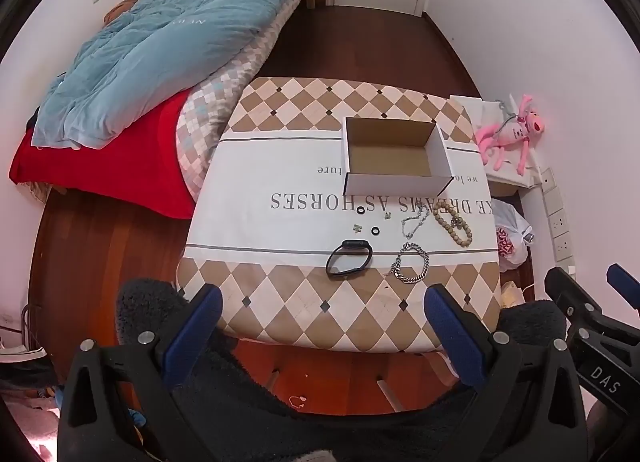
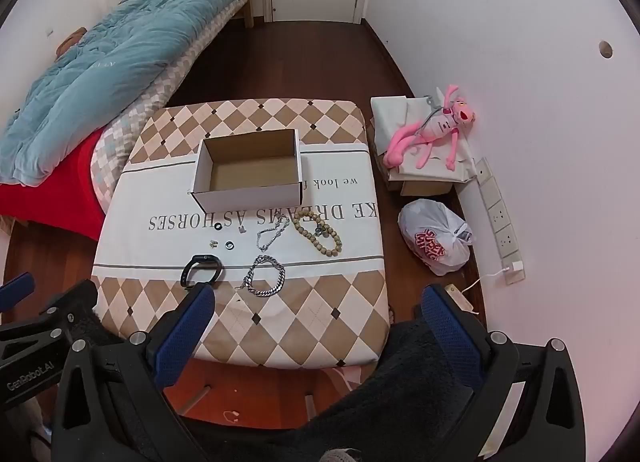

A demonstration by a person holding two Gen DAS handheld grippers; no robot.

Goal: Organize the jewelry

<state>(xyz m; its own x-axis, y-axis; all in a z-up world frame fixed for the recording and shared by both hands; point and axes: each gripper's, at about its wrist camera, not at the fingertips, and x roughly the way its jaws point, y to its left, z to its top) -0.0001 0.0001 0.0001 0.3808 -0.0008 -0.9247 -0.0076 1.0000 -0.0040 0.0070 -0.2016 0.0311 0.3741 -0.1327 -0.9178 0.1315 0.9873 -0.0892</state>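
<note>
Jewelry [image 1: 412, 269] loose before cardboard box [image 1: 394, 181]

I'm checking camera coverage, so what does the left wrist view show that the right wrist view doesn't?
Only the left wrist view: nothing notable I can pick out.

Only the right wrist view: the white charger plug against the wall, and a round hole in the white wall.

Both: the open cardboard box, black smartwatch, chunky silver chain bracelet, wooden bead bracelet and pink plush toy.
</note>
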